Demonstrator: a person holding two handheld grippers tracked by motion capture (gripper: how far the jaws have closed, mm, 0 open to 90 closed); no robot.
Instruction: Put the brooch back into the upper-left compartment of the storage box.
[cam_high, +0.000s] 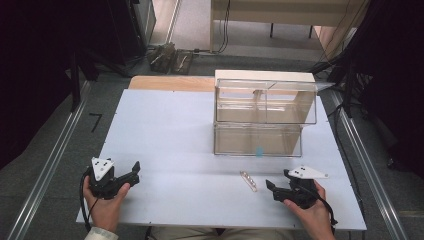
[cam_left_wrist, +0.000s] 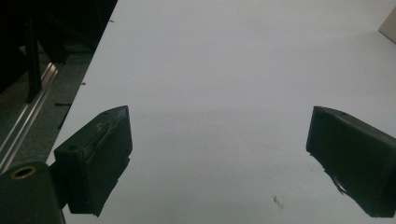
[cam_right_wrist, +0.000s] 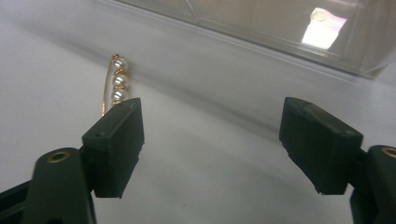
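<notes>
1. One pearl hair clip (cam_high: 248, 180) lies loose on the table (cam_high: 170, 145), not yet picked up.
2. Right gripper (cam_high: 270, 189) sits at the clip's four o'clock, jaws wide, holding nothing.
3. Left gripper (cam_high: 136, 170), wide and empty, rests well apart at nine o'clock.
4. Clear drawer box (cam_high: 260, 120) stands at twelve o'clock.

Pearl clip (cam_high: 248, 180) lies before the clear box (cam_high: 265, 115) — on the table (cam_high: 175, 145).

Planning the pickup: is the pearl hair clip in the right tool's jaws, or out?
Out: the pearl hair clip lies on the table beside the open right tool.
</notes>
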